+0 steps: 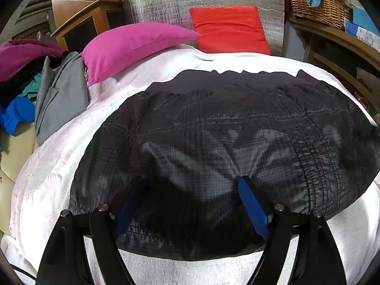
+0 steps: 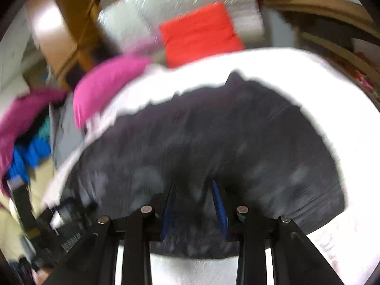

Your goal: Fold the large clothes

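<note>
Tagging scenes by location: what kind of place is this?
Likely a home bedroom or a cluttered spare room. A dark garment lies spread on a white quilt, with a pink pillow and a red pillow behind it. A heap of clothes sits at the side, a wicker basket on wooden shelving.

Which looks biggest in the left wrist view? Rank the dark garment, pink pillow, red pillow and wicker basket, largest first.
1. Dark garment, by far, though it lies nearest the camera.
2. Pink pillow.
3. Red pillow, close behind the pink one.
4. Wicker basket, partly cut off at the edge, so unsure.
</note>
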Demonstrator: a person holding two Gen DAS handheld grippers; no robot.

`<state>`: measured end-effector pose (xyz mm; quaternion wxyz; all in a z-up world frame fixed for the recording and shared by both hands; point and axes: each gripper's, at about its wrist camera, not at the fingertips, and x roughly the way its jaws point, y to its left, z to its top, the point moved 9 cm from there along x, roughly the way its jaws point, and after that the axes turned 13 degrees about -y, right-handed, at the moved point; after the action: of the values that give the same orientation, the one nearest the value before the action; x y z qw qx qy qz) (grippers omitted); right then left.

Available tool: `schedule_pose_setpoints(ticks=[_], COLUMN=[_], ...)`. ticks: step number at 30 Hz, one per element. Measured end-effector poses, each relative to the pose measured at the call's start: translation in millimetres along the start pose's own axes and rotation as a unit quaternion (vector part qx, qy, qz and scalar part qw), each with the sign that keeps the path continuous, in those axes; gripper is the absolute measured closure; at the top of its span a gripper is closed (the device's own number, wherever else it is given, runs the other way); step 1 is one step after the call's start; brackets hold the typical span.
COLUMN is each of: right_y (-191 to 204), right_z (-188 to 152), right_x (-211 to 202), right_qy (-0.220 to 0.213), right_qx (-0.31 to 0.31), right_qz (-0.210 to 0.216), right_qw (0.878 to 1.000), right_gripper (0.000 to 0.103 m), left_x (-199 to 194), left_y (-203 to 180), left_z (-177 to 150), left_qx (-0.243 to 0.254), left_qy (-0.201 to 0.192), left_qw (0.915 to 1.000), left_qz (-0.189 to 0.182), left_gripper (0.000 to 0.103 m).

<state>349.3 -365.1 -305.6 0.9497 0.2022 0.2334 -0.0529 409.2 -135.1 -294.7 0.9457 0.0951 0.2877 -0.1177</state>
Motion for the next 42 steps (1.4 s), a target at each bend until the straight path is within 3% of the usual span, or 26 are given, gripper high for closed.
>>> schedule_pose_setpoints(ticks=[2, 3, 4, 7, 11, 12, 14, 15, 16, 19, 23, 27, 31, 34, 35, 36, 37, 39, 42], right_y=[-25, -38, -57, -102, -146, -150, -153, -151, -152, -148, -143, -153, -146, -147, -147, -146, -141, -126, -99], right_z=[20, 26, 34, 45, 40, 38, 31, 25, 19, 12, 26, 0, 12, 19, 21, 25, 30, 34, 33], right_x=[-11, -14, -18, -25, -20, -16, -4, 4, 7, 14, -7, 10, -7, -25, -34, -43, -58, -72, -87], right_qy=[-0.034, -0.042, -0.054, -0.066, -0.045, -0.037, -0.018, -0.001, 0.011, 0.019, -0.021, 0.043, 0.009, -0.01, -0.024, -0.041, -0.068, -0.103, -0.127], right_qx=[0.028, 0.042, 0.065, 0.098, 0.152, 0.16, 0.169, 0.163, 0.156, 0.135, 0.127, 0.133, 0.119, 0.142, 0.145, 0.145, 0.14, 0.127, 0.077], right_qz=[-0.023, -0.035, -0.048, -0.092, -0.112, -0.109, -0.098, -0.093, -0.095, -0.117, -0.113, -0.139, -0.133, -0.132, -0.135, -0.135, -0.128, -0.116, -0.104], right_qw=[0.999, 0.998, 0.995, 0.989, 0.981, 0.98, 0.981, 0.982, 0.983, 0.984, 0.985, 0.98, 0.984, 0.981, 0.98, 0.979, 0.98, 0.98, 0.983], right_gripper=[0.055, 0.034, 0.029, 0.029, 0.029, 0.03, 0.041, 0.063, 0.071, 0.075, 0.079, 0.079, 0.078, 0.076, 0.074, 0.065, 0.047, 0.029, 0.029], left_x=[-1, -3, -4, -2, 19, 28, 39, 42, 44, 42, 41, 53, 52, 31, 24, 14, 1, -24, -51], left_y=[8, 20, 31, 85, 151, 161, 166, 166, 166, 162, 155, 156, 163, 161, 159, 157, 153, 143, 119], left_z=[6, 12, 17, 25, -1, -13, -25, -28, -30, -26, -20, -28, -27, -13, -8, -2, 3, 11, 17], left_qx=[-0.003, -0.012, -0.02, -0.07, -0.161, -0.183, -0.224, -0.238, -0.243, -0.229, -0.189, -0.202, -0.222, -0.2, -0.193, -0.184, -0.174, -0.151, -0.121], left_qy=[-0.003, -0.009, -0.015, -0.019, 0.04, 0.064, 0.083, 0.084, 0.084, 0.077, 0.064, 0.079, 0.078, 0.048, 0.038, 0.023, 0.003, -0.039, -0.073], left_qw=[1.0, 0.9998, 0.9995, 0.9951, 0.9785, 0.9735, 0.9659, 0.9631, 0.962, 0.9651, 0.9742, 0.9716, 0.9673, 0.9719, 0.9735, 0.9753, 0.9767, 0.9784, 0.9817], left_qz=[0.002, 0.01, 0.017, 0.066, 0.122, 0.121, 0.1, 0.093, 0.091, 0.1, 0.106, 0.094, 0.095, 0.115, 0.117, 0.12, 0.125, 0.135, 0.128], left_gripper=[0.021, 0.021, 0.021, 0.019, 0.018, 0.018, 0.018, 0.018, 0.018, 0.018, 0.018, 0.017, 0.014, 0.015, 0.015, 0.015, 0.015, 0.014, 0.014])
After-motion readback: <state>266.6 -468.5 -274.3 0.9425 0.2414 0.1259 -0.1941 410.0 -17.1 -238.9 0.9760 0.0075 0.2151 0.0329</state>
